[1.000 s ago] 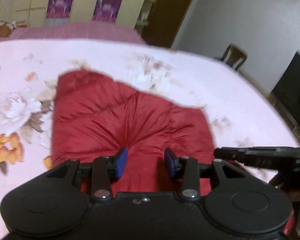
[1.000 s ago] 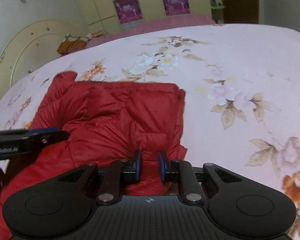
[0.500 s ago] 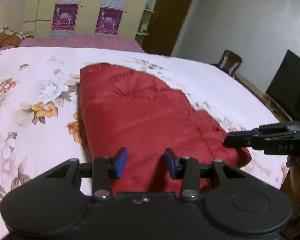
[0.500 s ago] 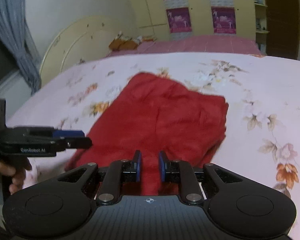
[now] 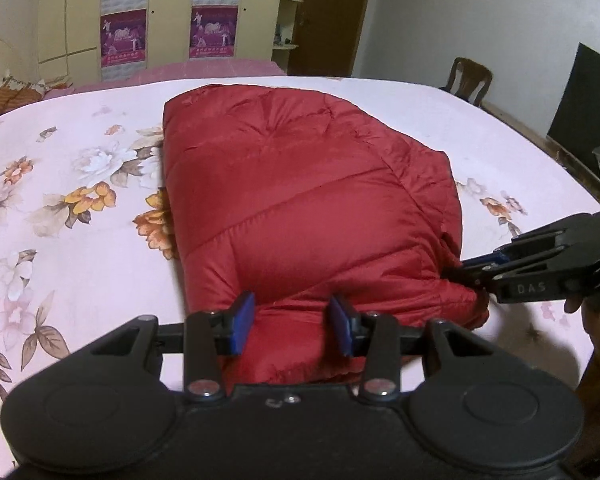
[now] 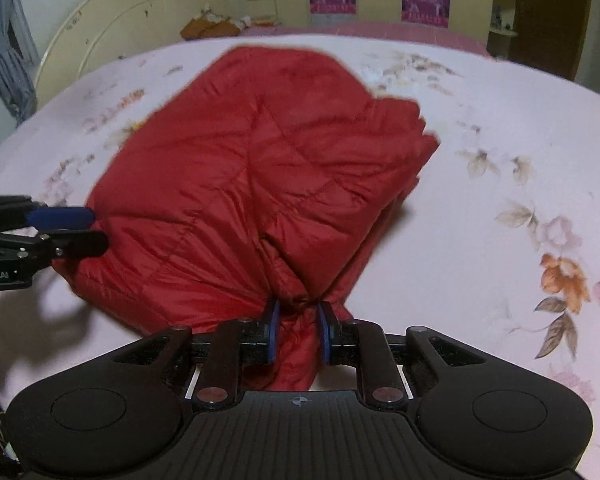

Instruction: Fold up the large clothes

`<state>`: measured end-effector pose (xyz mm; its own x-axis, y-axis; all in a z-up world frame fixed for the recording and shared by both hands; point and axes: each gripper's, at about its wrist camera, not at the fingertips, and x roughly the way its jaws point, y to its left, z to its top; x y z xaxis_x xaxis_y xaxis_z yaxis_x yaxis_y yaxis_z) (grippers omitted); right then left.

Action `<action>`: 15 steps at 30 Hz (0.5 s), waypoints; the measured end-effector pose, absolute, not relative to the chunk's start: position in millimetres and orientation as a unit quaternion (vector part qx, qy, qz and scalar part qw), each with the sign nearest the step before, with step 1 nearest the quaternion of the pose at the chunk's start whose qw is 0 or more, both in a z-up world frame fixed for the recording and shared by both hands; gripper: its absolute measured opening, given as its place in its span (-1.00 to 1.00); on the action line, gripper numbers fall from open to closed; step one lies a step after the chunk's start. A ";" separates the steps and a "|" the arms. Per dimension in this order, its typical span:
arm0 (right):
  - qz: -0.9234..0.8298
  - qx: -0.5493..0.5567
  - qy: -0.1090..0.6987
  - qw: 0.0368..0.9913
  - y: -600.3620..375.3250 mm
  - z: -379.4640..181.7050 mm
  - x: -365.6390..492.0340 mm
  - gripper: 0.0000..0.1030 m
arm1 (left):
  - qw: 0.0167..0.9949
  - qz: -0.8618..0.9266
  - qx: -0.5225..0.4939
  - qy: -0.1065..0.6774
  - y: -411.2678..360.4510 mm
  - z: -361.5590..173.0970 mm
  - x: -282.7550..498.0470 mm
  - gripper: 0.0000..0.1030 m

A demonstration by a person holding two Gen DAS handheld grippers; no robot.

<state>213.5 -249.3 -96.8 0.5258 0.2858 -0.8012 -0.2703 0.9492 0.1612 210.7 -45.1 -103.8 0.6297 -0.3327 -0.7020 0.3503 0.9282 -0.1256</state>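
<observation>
1. Right gripper (image 6: 298, 332): pads pinch a bunched corner of the jacket (image 5: 300, 208); left gripper (image 5: 294, 330) clamps its near edge.
2. Change: jacket dragged nearer across the bedsheet (image 5: 60, 240), flatter.
3. Count: one red jacket, two grippers.
4. Surroundings: chair (image 5: 470, 80), wardrobe (image 5: 168, 12), headboard (image 6: 140, 20).

A plain deep red is shown by the quilted jacket (image 5: 300, 200). The bedsheet (image 5: 60, 240) is coloured pale pink and patterned with flowers (orange, white, brown-leaved). Blue pads (image 6: 274, 330) are set on black grippers.
</observation>
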 end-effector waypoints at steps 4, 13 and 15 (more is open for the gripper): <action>0.150 0.016 0.442 0.884 -257.5 -69.0 211.9 -0.65 | 0.912 -0.182 0.000 0.368 -41.3 -70.8 208.8 -0.26; 0.130 0.029 0.383 0.914 -274.6 -41.5 261.0 -0.65 | 0.919 -0.181 0.023 0.350 -54.5 -66.0 256.4 -0.26; 0.127 0.032 0.390 0.911 -275.5 -51.0 271.5 -0.65 | 0.916 -0.182 0.026 0.357 -57.3 -74.8 263.8 -0.24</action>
<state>271.5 -275.5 -51.0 0.6630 0.2560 -0.7035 -0.2056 0.9658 0.1578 263.8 -57.3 -74.8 0.6792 -0.3150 -0.6629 0.3515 0.9325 -0.0829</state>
